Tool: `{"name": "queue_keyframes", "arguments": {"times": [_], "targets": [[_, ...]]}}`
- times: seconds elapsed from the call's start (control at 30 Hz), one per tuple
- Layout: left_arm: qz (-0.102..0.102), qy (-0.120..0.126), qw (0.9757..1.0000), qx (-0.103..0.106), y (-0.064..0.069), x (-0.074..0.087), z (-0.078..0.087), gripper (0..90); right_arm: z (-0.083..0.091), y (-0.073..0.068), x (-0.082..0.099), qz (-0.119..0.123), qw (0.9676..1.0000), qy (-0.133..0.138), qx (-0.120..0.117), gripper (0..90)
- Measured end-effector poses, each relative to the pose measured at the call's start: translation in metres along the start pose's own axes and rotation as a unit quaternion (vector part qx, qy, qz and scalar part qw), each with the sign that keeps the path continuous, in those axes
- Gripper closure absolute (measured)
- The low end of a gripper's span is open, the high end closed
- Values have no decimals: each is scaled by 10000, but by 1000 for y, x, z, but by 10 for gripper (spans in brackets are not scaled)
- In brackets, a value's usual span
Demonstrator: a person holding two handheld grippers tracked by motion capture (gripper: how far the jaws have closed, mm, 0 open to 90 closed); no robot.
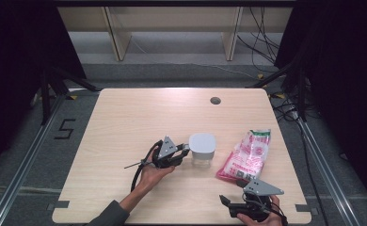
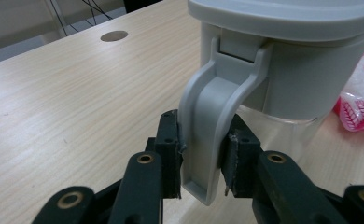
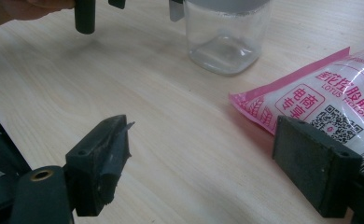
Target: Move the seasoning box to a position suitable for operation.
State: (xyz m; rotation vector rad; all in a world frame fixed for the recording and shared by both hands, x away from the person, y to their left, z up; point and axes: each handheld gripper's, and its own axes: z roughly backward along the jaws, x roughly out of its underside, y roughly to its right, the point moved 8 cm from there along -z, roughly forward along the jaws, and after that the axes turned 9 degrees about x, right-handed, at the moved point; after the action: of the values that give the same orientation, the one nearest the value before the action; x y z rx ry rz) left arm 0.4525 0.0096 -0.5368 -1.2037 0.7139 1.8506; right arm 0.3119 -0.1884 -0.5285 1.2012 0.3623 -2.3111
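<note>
I've got my left gripper [image 2: 202, 161] clamped on the grey latch [image 2: 208, 135] of the jar's lid [image 1: 202, 142], one pad on each side of the flap, and the flap is already swung out from the lid's skirt, hanging down between my jaws. The clear jar [image 1: 202, 149] stands upright near the middle of the wooden table [image 1: 125, 122], the lid sitting square on top, and the pink-and-white bag [image 1: 247, 155] lies flat just to its right, apart from it. My right gripper [image 1: 240, 207] waits down at the near edge with its jaws spread wide and nothing between them; from its own view I see the bag's [image 3: 320, 102] printed corner close by the far pad and the jar's glass base [image 3: 224, 39] further off. By my reading this is the unlatching step: getting the lid free so the jar can be opened, likely for whatever is in that bag. Next, I think, comes a careful pull outward and up on the flap until it clears its catch. The jar looks light, so it could slide or tip toward me as I pull; bringing the right gripper in to steady the glass body would be the sensible support, and I can't tell whether other sides carry latches too.
</note>
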Motion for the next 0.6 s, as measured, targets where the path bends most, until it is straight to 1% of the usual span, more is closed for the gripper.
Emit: {"name": "queue_keyframes", "arguments": {"times": [0.13, 0.17, 0.23, 0.3, 0.33, 0.37, 0.4, 0.43, 0.47, 0.53, 0.57, 0.6], "targets": [[-35, -34, 10000, 42, 2, 4, 9, 704, 0, 1, 0, 2, 10000, 11, 6, 197], [21, -31, 10000, 39, 3, 5, 11, 704, 0, 1, 0, 1, 10000, 13, 7, 197], [23, -29, 10000, 43, 3, 5, 12, 704, 0, 0, 0, 4, 10000, 8, 4, 197], [14, -46, 10000, 6, 5, 6, 14, 702, 0, 0, 0, 21, 10000, 15, -16, 197], [16, -48, 10000, 77, 7, 7, 16, 701, 1, 0, 0, 27, 10000, -32, 12, 198], [16, -48, 10000, 77, 7, 7, 16, 700, 1, 0, 0, 27, 10000, -32, 12, 198], [53, -57, 9999, 66, 8, 8, 19, 700, 1, -2, 1, -128, 9999, -59, 3, 198], [-17, -67, 9999, 83, 7, 8, 20, 700, 1, -2, 1, -126, 9999, -44, 10, 198], [48, -61, 9999, 86, 8, 9, 21, 700, 0, 1, 0, 3, 10000, 15, 6, 198], [30, -50, 9999, 98, 8, 10, 24, 700, 1, 0, 0, 21, 10000, -39, 3, 198], [30, -50, 9999, 98, 8, 10, 24, 700, 2, -3, 1, -130, 9999, -102, -5, 198], [-18, -78, 9999, 86, 7, 11, 27, 700, 2, -3, 1, -130, 9999, -102, -5, 198]]}}
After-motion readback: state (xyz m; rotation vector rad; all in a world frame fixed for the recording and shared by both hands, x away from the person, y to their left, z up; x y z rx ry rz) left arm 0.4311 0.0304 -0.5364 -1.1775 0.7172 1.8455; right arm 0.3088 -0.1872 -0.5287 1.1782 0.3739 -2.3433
